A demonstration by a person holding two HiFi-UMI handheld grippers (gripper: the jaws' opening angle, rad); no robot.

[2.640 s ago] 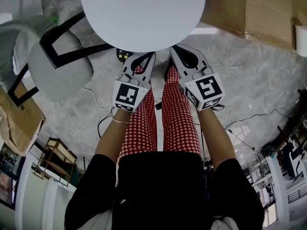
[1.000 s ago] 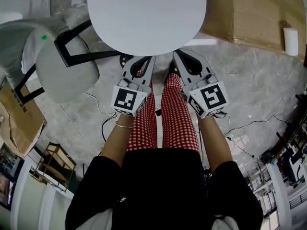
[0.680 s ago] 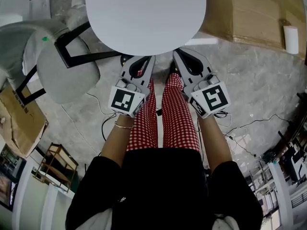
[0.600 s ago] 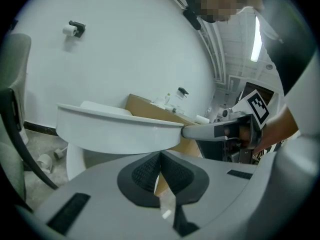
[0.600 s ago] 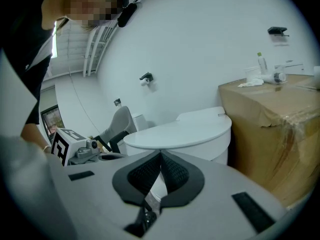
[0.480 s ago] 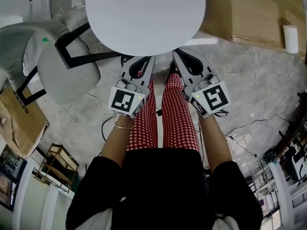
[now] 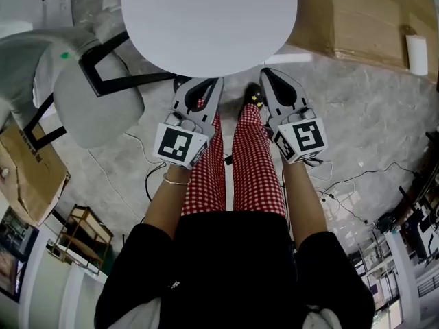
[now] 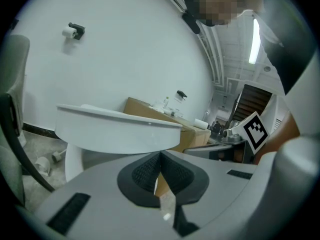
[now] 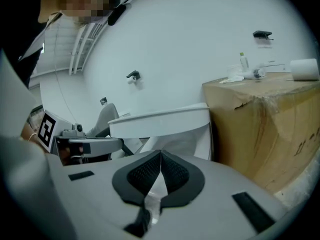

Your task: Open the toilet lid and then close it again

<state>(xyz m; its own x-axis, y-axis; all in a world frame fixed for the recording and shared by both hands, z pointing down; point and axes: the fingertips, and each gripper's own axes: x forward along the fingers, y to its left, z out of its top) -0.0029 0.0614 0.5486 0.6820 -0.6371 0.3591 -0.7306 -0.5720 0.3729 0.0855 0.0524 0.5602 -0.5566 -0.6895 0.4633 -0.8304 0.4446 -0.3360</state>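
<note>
The lid (image 7: 209,19) is down: a plain white, smooth oval lying flat over the toilet, top centre of the head view, just ahead of my knees. Side-on from my left gripper view it is a thin, level white slab (image 8: 117,129) overhanging the bowl. My left gripper (image 7: 218,81) sits just short of its front edge, jaws pressed together at the tips with nothing between them. My right gripper (image 7: 265,71) is beside it, also just below that rim, jaws likewise closed and empty. Neither touches the lid. A box (image 7: 363,19) stands to the right of the toilet, a grey chair (image 7: 89,94) to the left
</note>
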